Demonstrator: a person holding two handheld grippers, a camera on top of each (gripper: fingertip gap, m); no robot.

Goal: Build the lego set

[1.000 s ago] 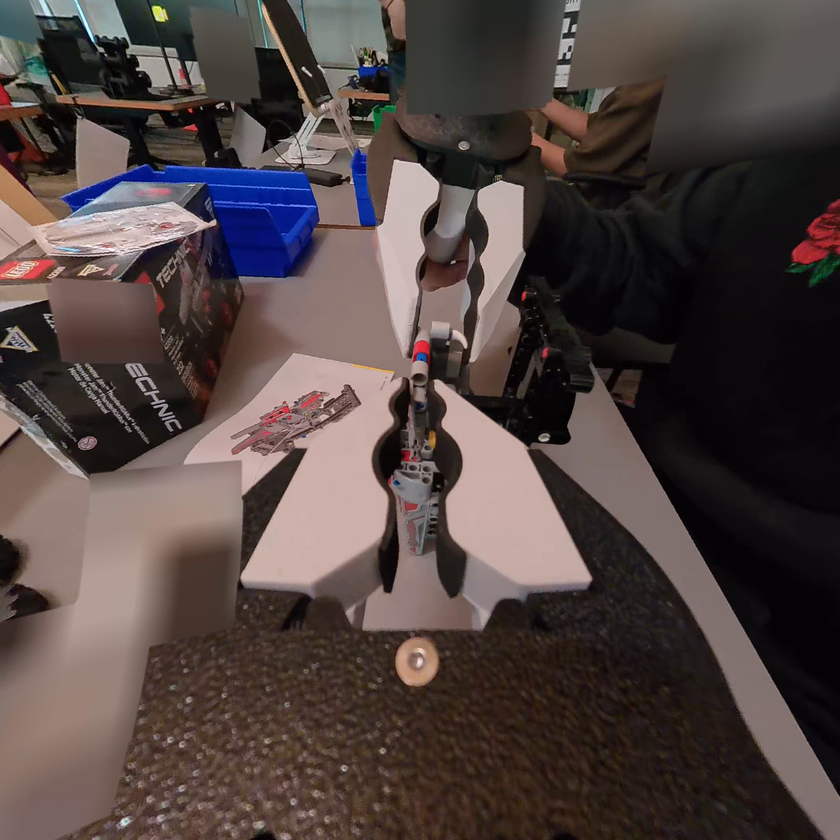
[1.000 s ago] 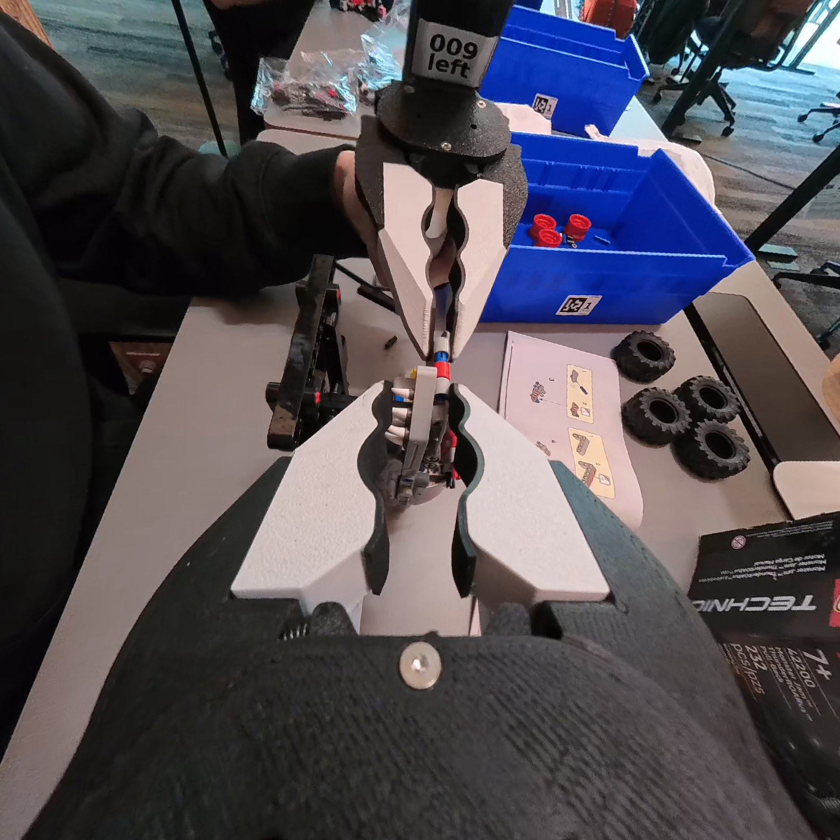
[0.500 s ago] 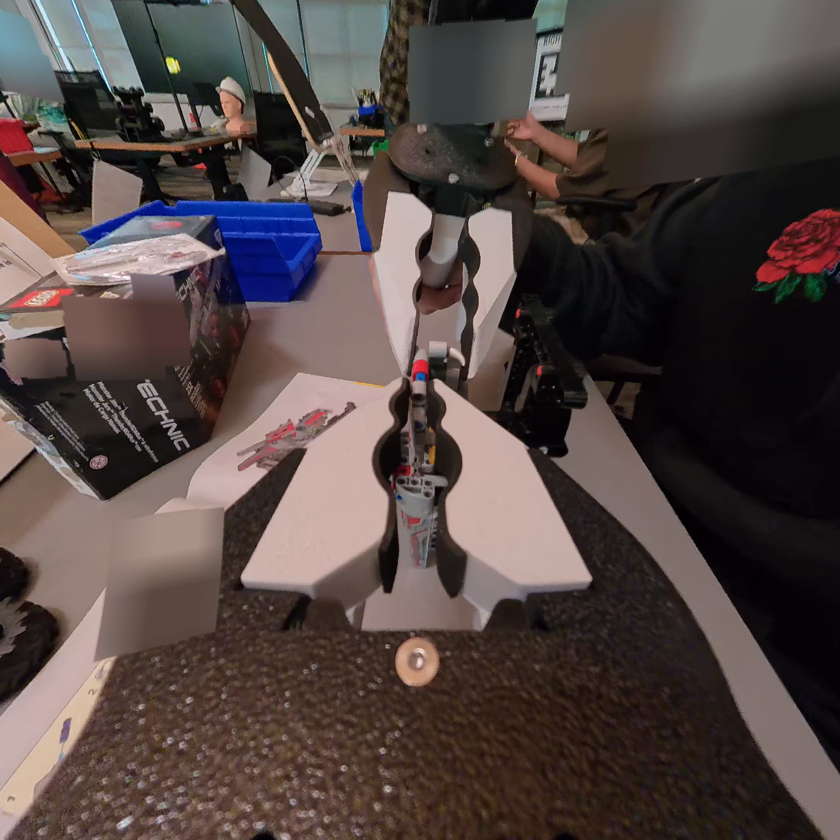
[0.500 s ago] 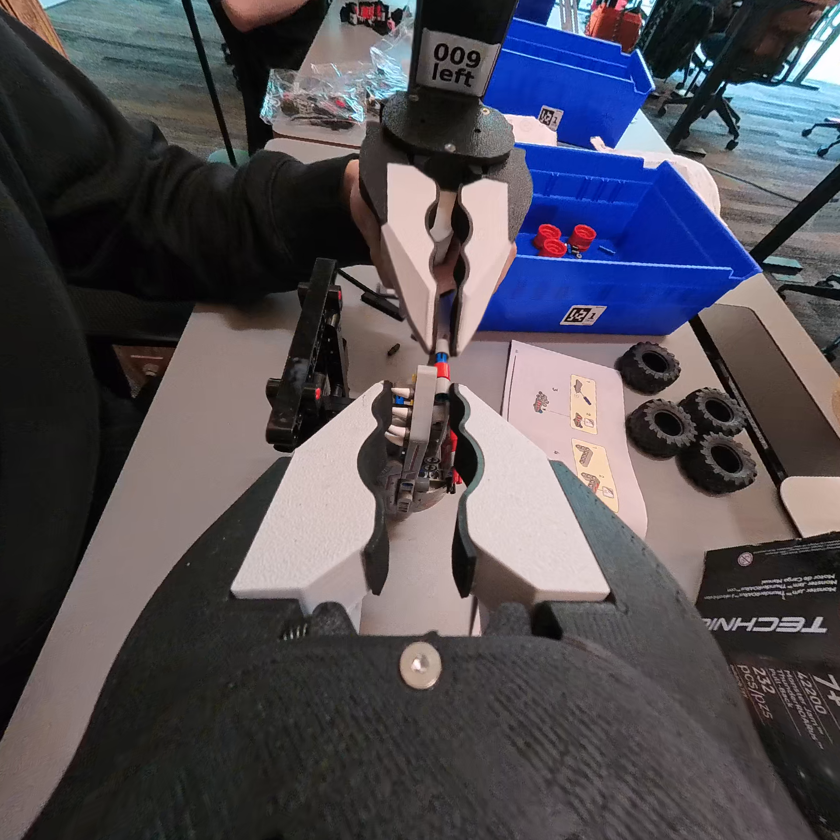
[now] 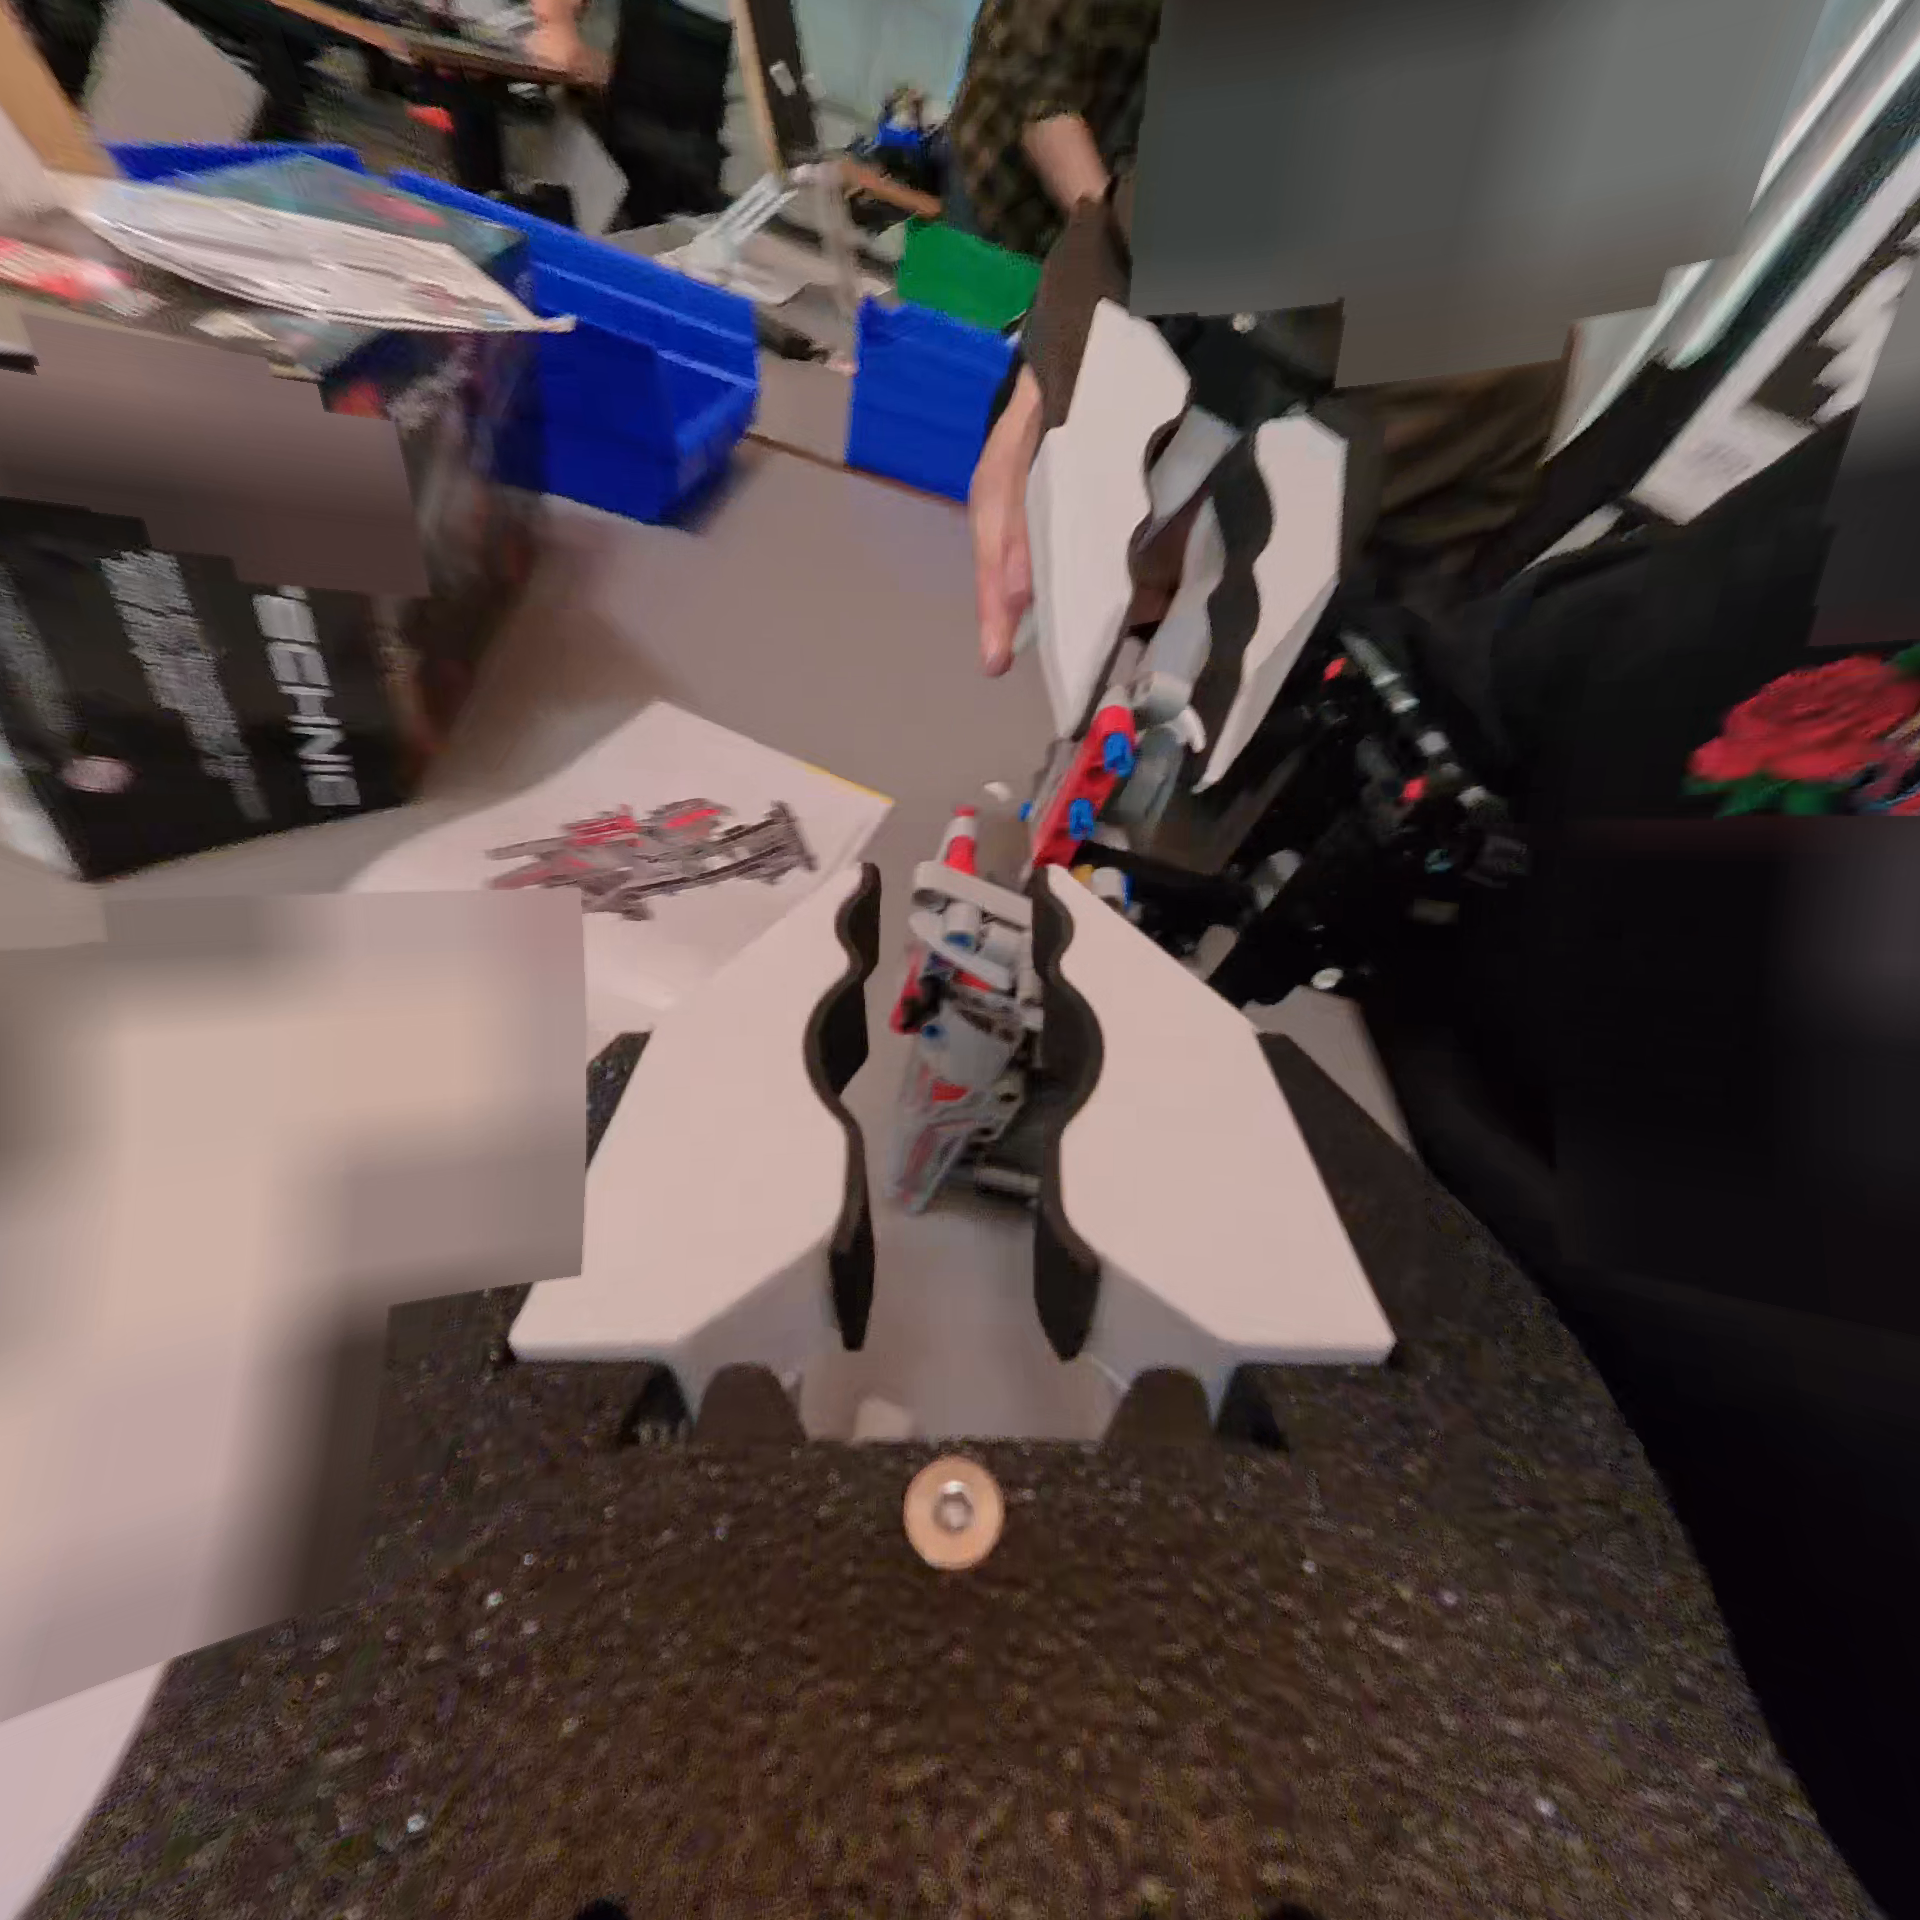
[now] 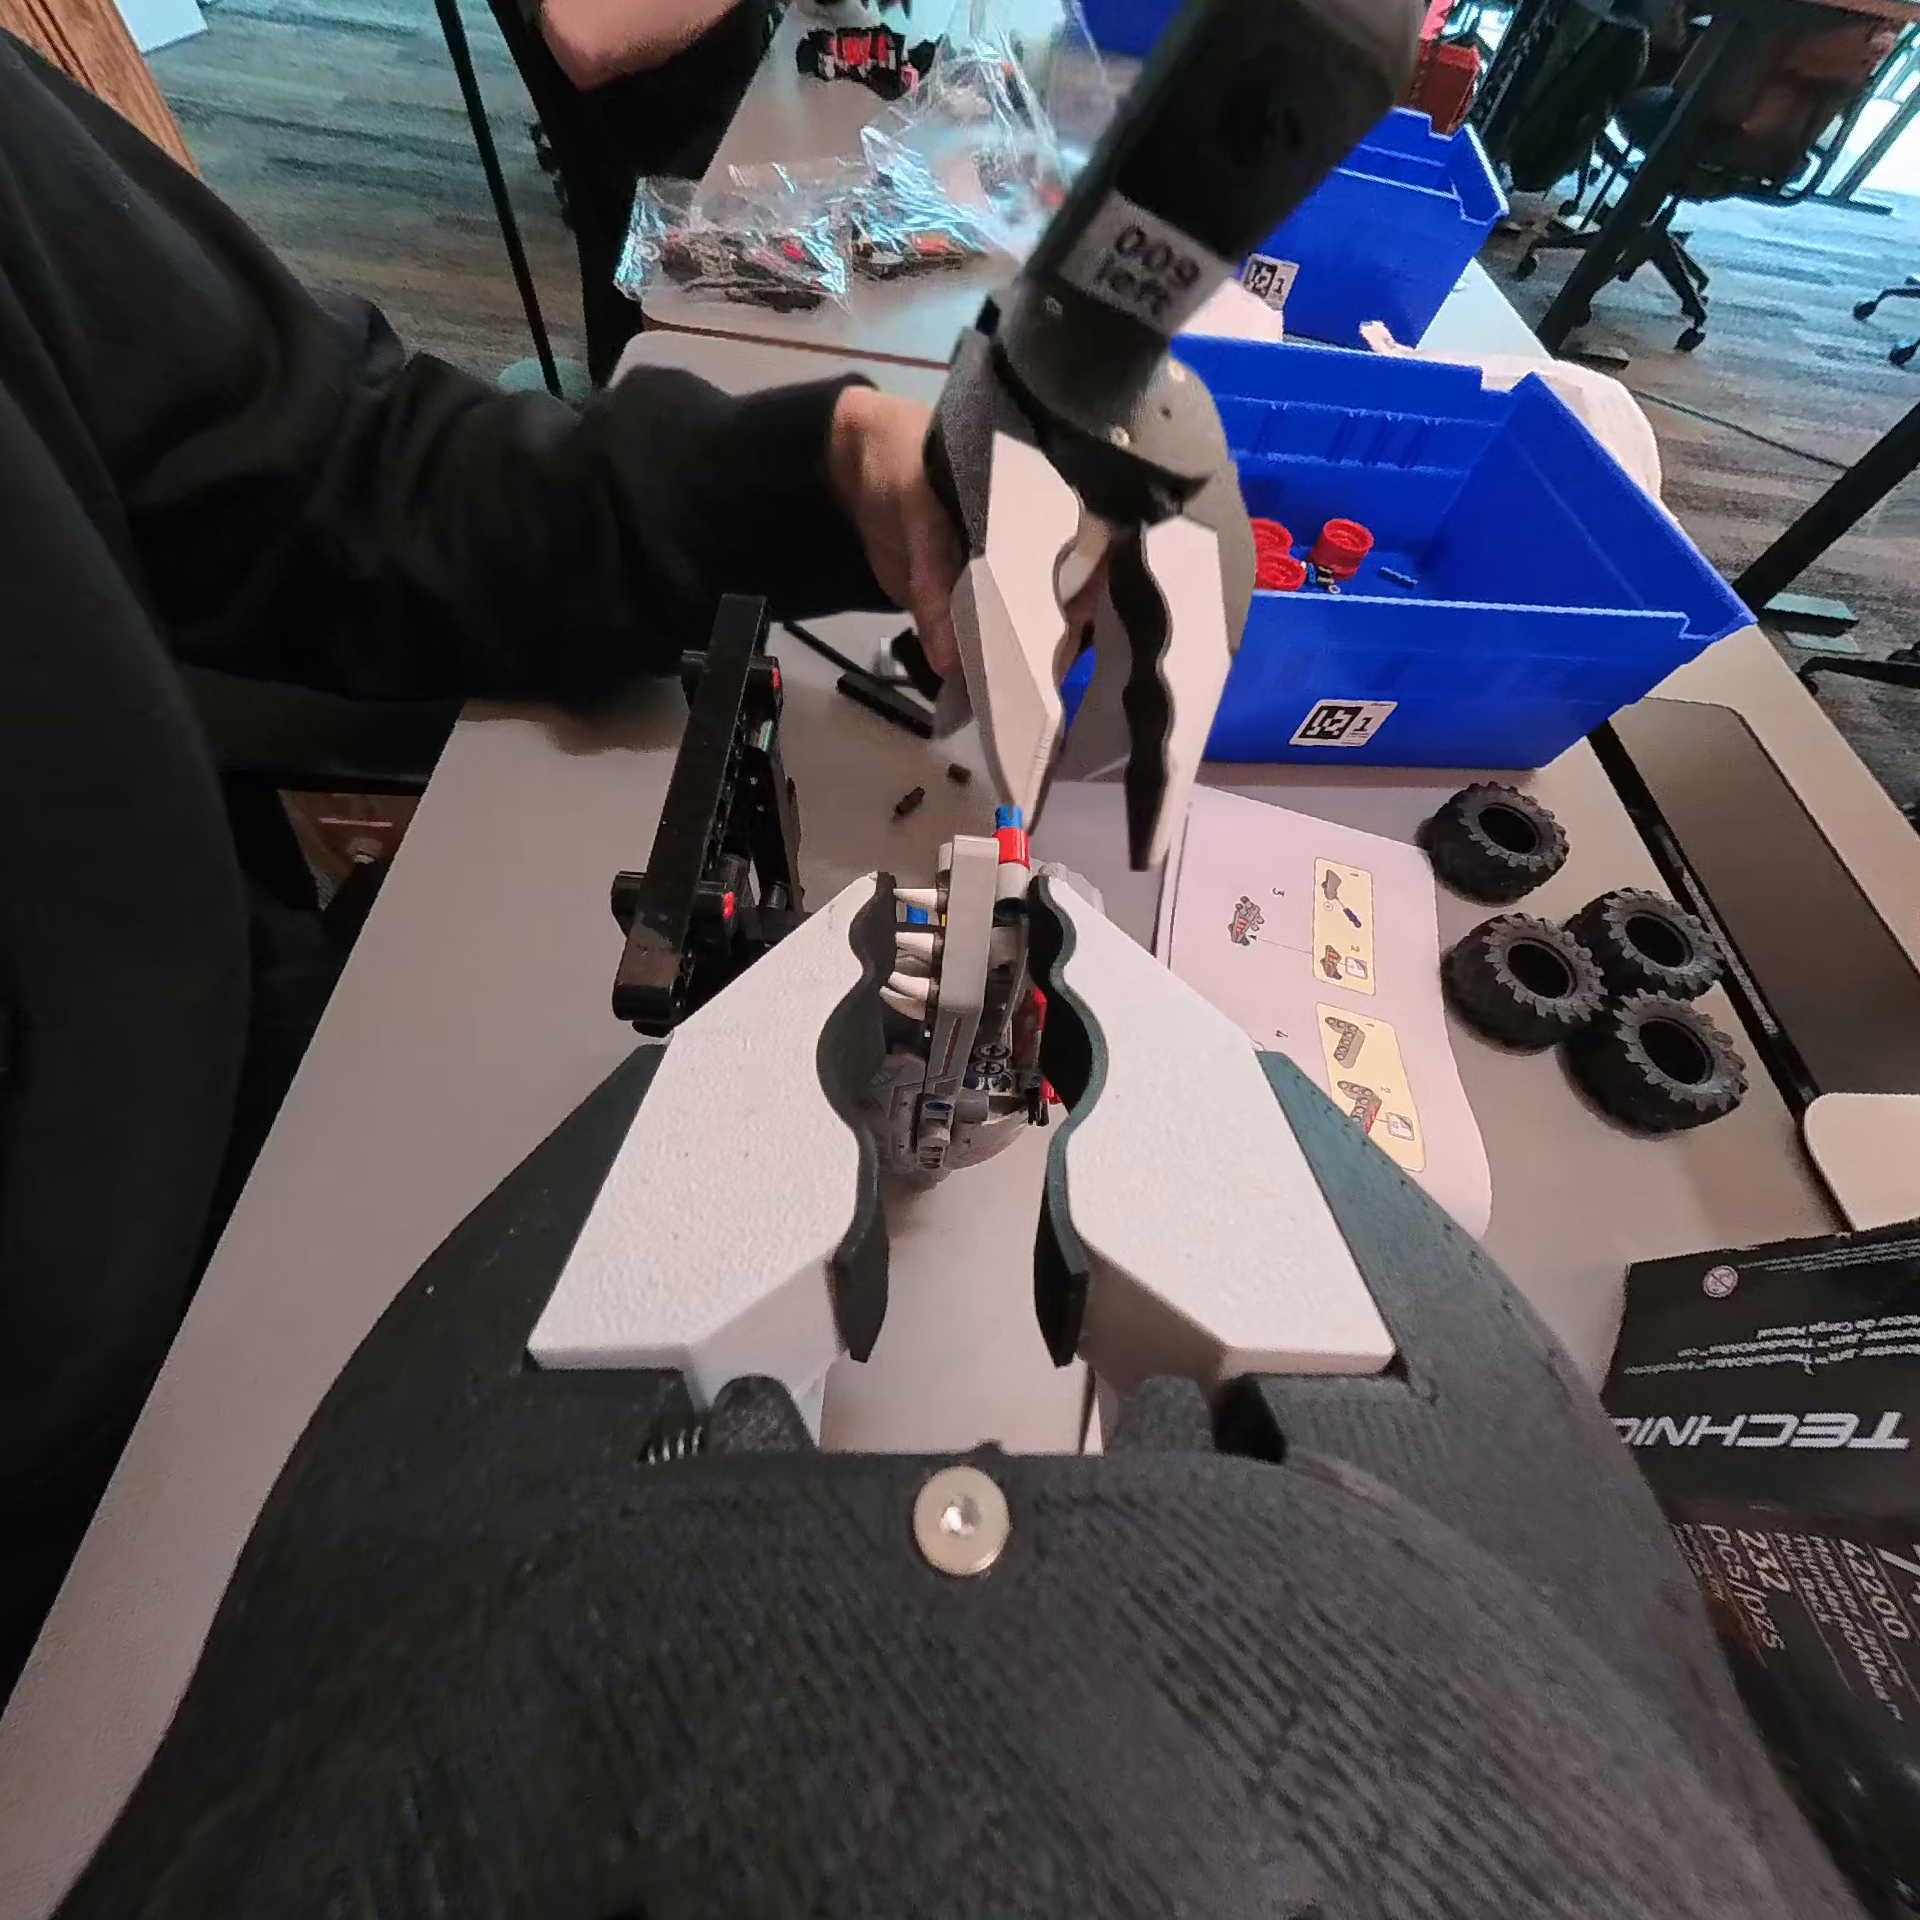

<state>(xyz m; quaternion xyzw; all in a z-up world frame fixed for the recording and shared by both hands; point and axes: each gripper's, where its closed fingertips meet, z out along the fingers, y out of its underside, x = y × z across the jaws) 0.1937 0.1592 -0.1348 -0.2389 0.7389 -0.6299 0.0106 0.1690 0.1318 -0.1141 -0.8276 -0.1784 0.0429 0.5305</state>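
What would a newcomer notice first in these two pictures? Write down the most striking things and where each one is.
First, the small grey Lego build clamped in the right gripper above the table's middle, with the open left gripper poised just over its red-and-blue tip. Next, four black tyres lying to the right, and a blue bin behind them.

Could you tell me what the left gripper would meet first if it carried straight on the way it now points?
Most likely the lego assembly, which sits right at the open left gripper and is held by the right gripper beyond. The picture is blurred, so they may be touching.
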